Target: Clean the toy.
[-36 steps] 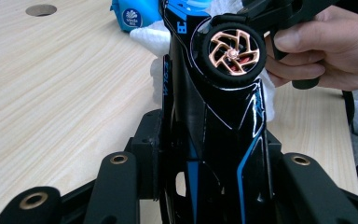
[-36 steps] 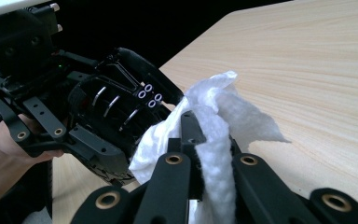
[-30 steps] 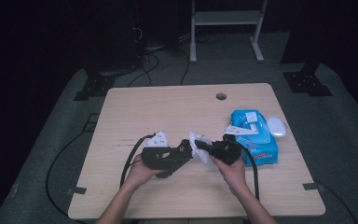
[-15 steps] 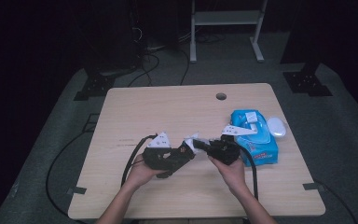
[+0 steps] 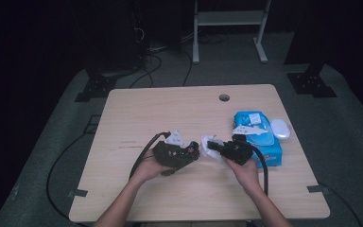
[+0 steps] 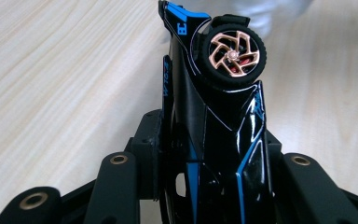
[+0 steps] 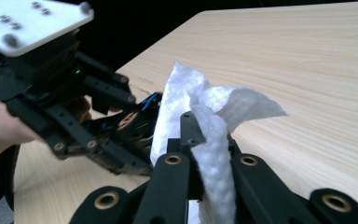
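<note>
Wooden counter [image 5: 170, 113]: we see left tongs [image 6: 214, 154] clamping a toy car [image 6: 214, 93], right tongs [image 7: 209, 154] pinching a wipe [image 7: 205, 107]. Hard rubbing could twist the car loose.
</note>
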`<state>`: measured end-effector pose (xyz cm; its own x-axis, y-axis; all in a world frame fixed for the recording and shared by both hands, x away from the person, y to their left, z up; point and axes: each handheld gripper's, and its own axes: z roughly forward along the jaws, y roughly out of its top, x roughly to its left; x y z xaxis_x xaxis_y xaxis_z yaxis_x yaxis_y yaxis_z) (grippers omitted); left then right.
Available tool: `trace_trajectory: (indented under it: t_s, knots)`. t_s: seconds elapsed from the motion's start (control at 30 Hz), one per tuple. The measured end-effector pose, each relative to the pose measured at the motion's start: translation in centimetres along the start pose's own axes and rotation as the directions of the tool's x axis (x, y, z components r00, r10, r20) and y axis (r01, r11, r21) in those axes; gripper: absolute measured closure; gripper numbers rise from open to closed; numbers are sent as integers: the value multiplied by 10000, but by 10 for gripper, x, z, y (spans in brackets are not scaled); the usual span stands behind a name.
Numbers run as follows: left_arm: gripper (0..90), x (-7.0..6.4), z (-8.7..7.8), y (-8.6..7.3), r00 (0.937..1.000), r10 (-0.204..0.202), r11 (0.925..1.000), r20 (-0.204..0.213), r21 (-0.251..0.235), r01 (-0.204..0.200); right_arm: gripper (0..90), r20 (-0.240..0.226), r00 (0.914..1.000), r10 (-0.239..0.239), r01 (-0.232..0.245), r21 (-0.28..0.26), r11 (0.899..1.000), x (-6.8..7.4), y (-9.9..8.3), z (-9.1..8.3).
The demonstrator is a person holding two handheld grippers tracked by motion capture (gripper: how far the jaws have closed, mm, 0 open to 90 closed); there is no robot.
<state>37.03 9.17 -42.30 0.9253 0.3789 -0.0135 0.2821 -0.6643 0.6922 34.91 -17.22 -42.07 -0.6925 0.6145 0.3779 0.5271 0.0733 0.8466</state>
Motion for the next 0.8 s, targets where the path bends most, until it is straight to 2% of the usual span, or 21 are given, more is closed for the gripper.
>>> trace_trajectory:
  t_s: [0.1,0.2,0.3,0.33,0.47,0.5,0.57,0.6,0.67,0.73,0.8]
  knots:
    - [565,6,10,8,9999,120,9980,-109,619,-113,873,60,9999,87,-88,78,9999,-3,-2,-1]
    - [565,8,21,10,9999,93,9942,104,1073,-104,873,24,9999,126,-127,228,9997,-6,-8,0]
    - [564,8,33,8,9996,144,9850,230,1718,-181,872,69,9999,152,-154,372,9992,-8,-10,1]
    - [563,8,36,7,9995,150,9836,271,1795,-196,872,80,9998,156,-159,380,9992,-8,-10,1]
    - [547,8,36,8,9992,-85,9852,397,1712,16,872,80,9999,130,-134,413,9991,-9,-9,-1]
    - [494,8,33,9,9993,-208,9871,320,1595,154,872,83,9999,130,-134,438,9990,-9,-9,0]
    - [416,10,24,10,9982,-394,9903,450,1347,331,871,-12,9999,155,-154,456,9988,-9,-8,0]
    - [399,9,20,9,9981,-437,9922,434,1189,383,868,-102,9997,231,-226,473,9986,-9,-7,0]
    - [366,10,8,6,9961,-592,9960,656,701,546,868,-269,9992,306,-295,387,9988,-8,-4,0]
    - [359,13,-3,2,9942,-797,9962,717,407,769,869,-380,9989,262,-244,462,9986,-5,-1,3]
    - [355,17,-14,-4,9888,-1166,9930,932,-85,1179,868,-493,9986,211,-183,566,9982,-2,1,9]
